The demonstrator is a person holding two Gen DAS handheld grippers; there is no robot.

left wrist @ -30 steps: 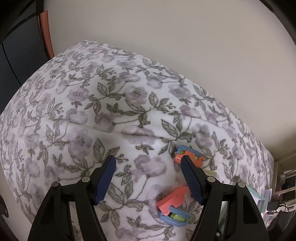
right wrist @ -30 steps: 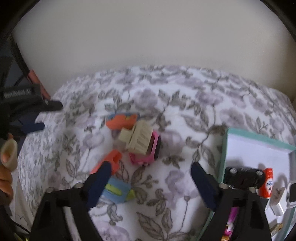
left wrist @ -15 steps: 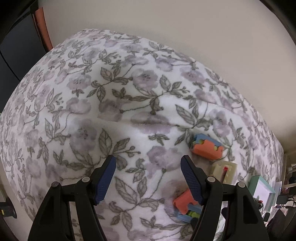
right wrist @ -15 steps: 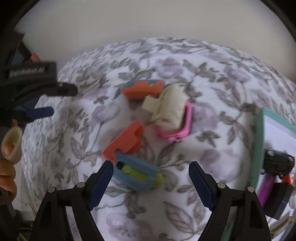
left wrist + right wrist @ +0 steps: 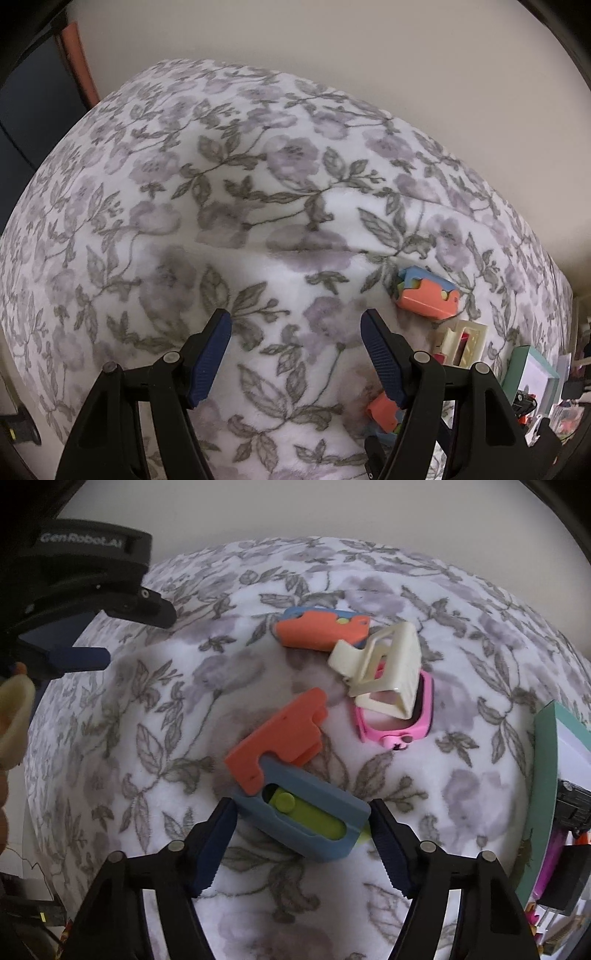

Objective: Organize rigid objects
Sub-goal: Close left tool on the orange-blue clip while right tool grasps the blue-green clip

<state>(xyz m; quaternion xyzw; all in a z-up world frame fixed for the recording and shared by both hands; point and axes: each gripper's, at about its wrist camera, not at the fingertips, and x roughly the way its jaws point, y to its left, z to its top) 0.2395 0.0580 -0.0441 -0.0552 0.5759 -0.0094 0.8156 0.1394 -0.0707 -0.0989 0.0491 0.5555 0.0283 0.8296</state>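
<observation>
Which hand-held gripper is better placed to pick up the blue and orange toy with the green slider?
Right hand-held gripper: its open jaws already straddle the blue and orange toy. Left hand-held gripper frames only blanket.

Only readable txt: "GenRobot.AI", pale letters on black housing of left gripper (image 5: 79,656), seen upper left in right wrist view, a bit blurred. Nothing legible in left wrist view; items in the box at right edge too small/blurred to read.
</observation>
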